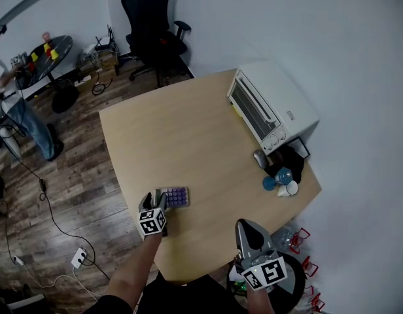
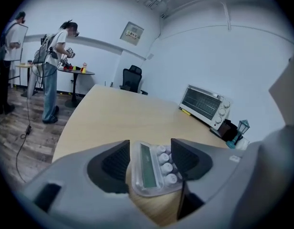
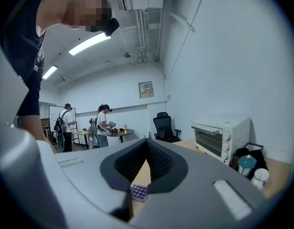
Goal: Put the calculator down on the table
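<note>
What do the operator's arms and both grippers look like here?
The left gripper and right gripper are grey, each carrying a white cube with black square markers. Tongs taper to black ribbed pads. The forearm is bare below a dark short sleeve.

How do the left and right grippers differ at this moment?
The left gripper has its jaws apart with the calculator between them, seemingly not pressed. The right gripper has its jaws together and holds nothing. The left gripper reaches over the table to the calculator, while the right gripper sits back near the table's near edge. Both are gray and carry a marker cube.
</note>
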The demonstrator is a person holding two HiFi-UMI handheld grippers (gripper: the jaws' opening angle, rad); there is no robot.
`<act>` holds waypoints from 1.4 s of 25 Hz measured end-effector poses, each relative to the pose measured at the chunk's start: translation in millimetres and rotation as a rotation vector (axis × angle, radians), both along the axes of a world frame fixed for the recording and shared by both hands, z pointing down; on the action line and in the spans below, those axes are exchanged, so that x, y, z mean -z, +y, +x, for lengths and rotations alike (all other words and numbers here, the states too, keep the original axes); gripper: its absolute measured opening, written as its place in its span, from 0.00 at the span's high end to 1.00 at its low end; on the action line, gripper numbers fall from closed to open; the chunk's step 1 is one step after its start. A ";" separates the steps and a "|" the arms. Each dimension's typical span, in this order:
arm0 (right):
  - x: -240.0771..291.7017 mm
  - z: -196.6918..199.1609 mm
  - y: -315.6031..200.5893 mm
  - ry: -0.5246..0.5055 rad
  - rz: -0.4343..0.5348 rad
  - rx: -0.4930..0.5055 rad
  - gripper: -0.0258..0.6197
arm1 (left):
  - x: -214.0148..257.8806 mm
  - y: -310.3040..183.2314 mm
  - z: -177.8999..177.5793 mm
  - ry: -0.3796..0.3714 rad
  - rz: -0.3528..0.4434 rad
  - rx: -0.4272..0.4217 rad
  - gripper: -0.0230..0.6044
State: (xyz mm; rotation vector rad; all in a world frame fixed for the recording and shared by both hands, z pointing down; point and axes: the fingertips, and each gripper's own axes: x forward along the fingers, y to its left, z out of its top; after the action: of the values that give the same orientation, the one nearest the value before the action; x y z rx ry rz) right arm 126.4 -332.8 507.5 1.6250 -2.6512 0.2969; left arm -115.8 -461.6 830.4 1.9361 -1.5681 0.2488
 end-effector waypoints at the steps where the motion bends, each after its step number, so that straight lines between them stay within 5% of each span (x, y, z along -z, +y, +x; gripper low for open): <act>1: 1.0 0.1 -0.8 -0.001 0.003 0.000 0.95 | 6.2 -1.4 0.9 -0.011 0.015 -0.016 0.53; 9: 17.4 -1.0 -5.4 0.008 0.055 -0.006 0.95 | 111.4 5.5 -1.3 -0.077 0.265 -0.110 0.50; 18: 41.5 5.9 -17.5 0.015 0.143 -0.014 0.95 | 314.2 51.3 -0.1 -0.155 0.690 -0.188 0.49; 22: 51.5 3.4 -18.0 0.038 0.186 -0.025 0.95 | 392.4 97.2 1.8 -0.185 0.818 -0.214 0.50; 25: 50.1 -0.9 -20.9 0.036 0.187 -0.003 0.95 | 413.5 121.4 3.6 -0.214 0.822 -0.260 0.51; 35: 57.0 5.2 -28.4 0.049 0.220 -0.020 0.95 | 423.4 122.2 -11.7 -0.240 0.803 -0.191 0.55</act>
State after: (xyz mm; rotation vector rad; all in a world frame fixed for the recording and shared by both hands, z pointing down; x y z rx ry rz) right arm 131.5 -361.2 450.5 1.6915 -2.7139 -0.0367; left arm -127.6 -339.4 407.1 2.7592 -1.8065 -0.1036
